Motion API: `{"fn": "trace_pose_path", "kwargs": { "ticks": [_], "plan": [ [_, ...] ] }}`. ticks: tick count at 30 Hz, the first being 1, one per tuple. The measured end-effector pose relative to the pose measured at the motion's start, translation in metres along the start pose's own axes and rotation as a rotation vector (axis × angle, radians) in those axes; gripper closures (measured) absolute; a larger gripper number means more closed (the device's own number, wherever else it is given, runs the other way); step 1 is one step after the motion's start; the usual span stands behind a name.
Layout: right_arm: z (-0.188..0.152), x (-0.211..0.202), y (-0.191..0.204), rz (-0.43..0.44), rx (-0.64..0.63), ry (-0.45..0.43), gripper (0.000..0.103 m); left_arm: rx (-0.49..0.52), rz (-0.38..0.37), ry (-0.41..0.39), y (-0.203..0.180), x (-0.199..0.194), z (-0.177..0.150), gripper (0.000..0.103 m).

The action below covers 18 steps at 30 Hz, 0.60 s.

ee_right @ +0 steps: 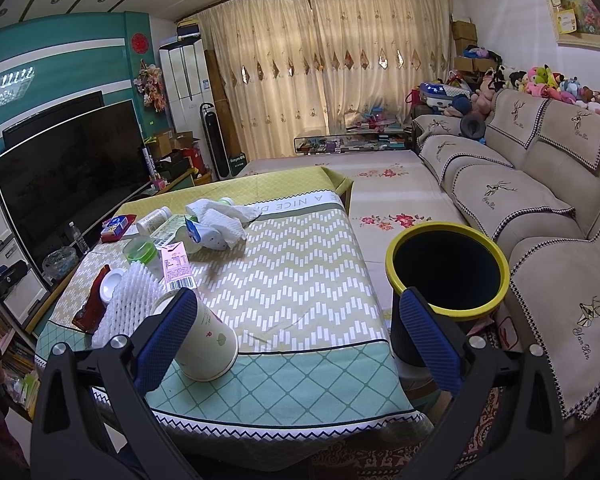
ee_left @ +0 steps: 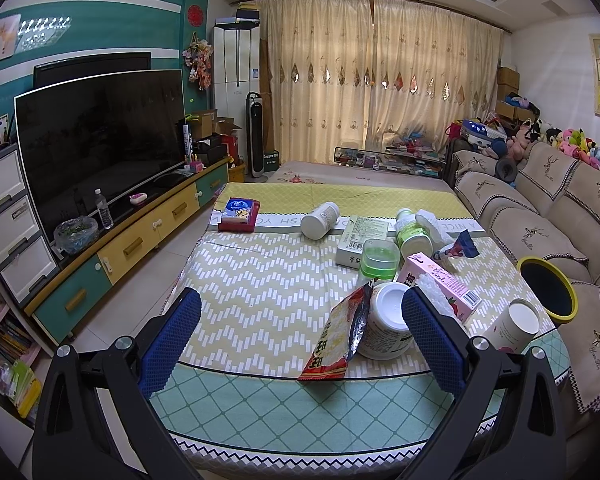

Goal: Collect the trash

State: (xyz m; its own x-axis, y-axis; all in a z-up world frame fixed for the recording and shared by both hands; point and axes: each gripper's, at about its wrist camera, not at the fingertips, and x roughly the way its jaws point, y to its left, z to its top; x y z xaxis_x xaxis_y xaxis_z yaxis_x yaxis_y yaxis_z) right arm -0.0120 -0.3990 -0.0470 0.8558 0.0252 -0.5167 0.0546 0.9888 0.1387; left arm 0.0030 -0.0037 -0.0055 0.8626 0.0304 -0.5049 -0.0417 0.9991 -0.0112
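Trash lies on the cloth-covered table [ee_left: 268, 280]: a red snack bag [ee_left: 336, 340], a white jar [ee_left: 386, 322], a pink carton [ee_left: 440, 280], a paper cup [ee_left: 512, 326], a green tub [ee_left: 378, 260], bottles and crumpled tissue [ee_right: 228, 216]. A yellow-rimmed dark bin [ee_right: 448, 268] stands between table and sofa; it also shows in the left wrist view [ee_left: 548, 290]. My left gripper [ee_left: 300, 328] is open and empty above the near table edge, beside the snack bag. My right gripper [ee_right: 296, 332] is open and empty; its left finger is next to the lying paper cup [ee_right: 208, 340].
A sofa [ee_right: 540, 184] with stuffed toys runs along the right. A TV [ee_left: 100, 140] on a low cabinet stands at the left. A tissue pack [ee_left: 238, 214] and a white foam net [ee_right: 128, 300] also lie on the table. Curtains hang at the back.
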Motion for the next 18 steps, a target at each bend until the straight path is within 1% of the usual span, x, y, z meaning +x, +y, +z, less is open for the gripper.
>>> {"fn": "trace_pose_path", "kwargs": {
  "ticks": [8, 10, 18],
  "plan": [
    [-0.008, 0.012, 0.005, 0.008, -0.011, 0.035, 0.007, -0.003, -0.003, 0.000, -0.001, 0.001, 0.000, 0.004],
    [-0.005, 0.016, 0.004, 0.012, -0.013, 0.046, 0.006, -0.006, -0.007, -0.002, -0.001, 0.002, -0.001, 0.004],
    [-0.012, 0.033, 0.018, 0.055, -0.052, 0.090, 0.007, 0.010, -0.033, -0.001, -0.008, 0.006, -0.003, 0.004]
  ]
}}
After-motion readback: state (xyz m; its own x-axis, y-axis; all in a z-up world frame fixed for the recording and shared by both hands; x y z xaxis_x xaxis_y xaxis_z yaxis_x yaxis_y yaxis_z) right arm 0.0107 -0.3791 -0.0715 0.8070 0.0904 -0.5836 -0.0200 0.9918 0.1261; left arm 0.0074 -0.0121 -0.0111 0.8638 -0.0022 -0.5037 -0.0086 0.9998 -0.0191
